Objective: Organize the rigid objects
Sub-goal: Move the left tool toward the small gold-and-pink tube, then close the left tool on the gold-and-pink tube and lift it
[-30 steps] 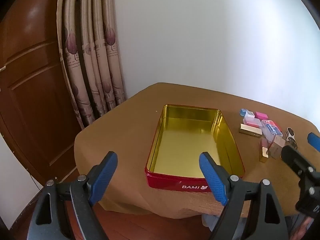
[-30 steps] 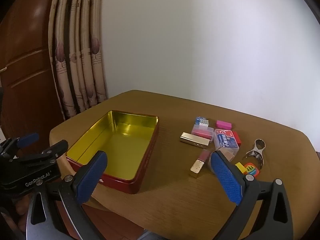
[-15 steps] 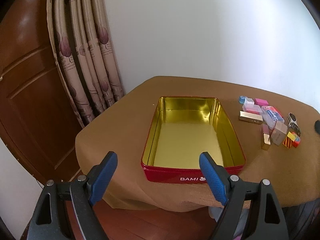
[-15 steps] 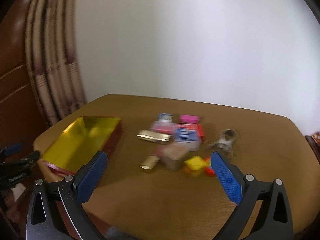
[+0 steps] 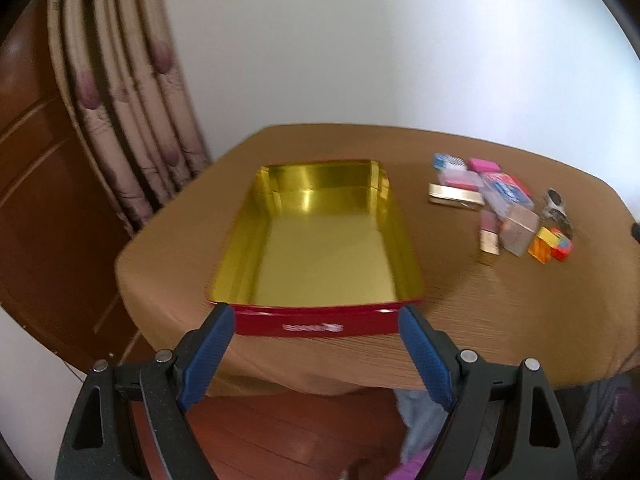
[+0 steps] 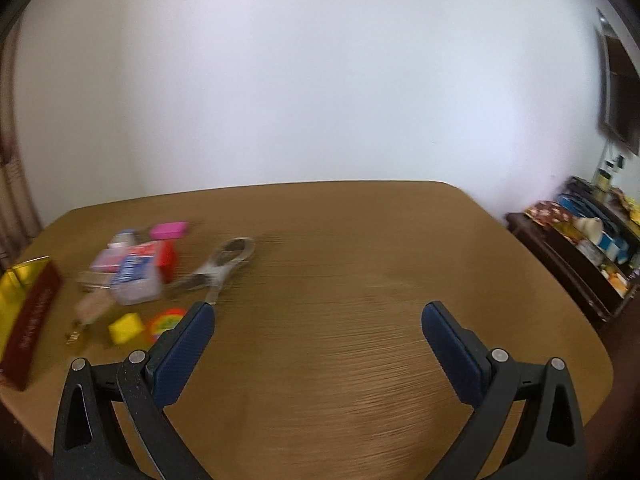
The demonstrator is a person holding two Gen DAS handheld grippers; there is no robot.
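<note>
- Left wrist view: the left gripper (image 5: 316,322) stands wide apart and holds nothing; its two blue pads frame the near short wall of the red tin (image 5: 320,322), which sits straight ahead of it on the brown table (image 5: 460,300).
- The tin is open, with a bare gold inside. Its long axis runs directly away from this claw, the lettered red end being the nearest.
- Ahead and to the right of the claw, well apart from the tin, lies the cluster of small items: a pink block (image 5: 484,165), a gold bar (image 5: 456,199) lying crosswise, a clear box with a red and blue label (image 5: 506,192), a tan box (image 5: 520,229), a yellow-orange cube (image 5: 544,245) and a metal opener (image 5: 557,209).
- Right wrist view: the right gripper (image 6: 318,322) is also spread wide and empty, facing bare table top.
- From here the cluster lies ahead and to the left. The metal opener (image 6: 224,266) is nearest the left pad, its long axis slanting from that pad away to the far right. The tin's corner shows at the far left edge.
- My reading: nothing has been packed yet, so this is the approach to a first pick. The next move probably calls for swinging the right claw left over one item, closing across its narrow side.
</note>
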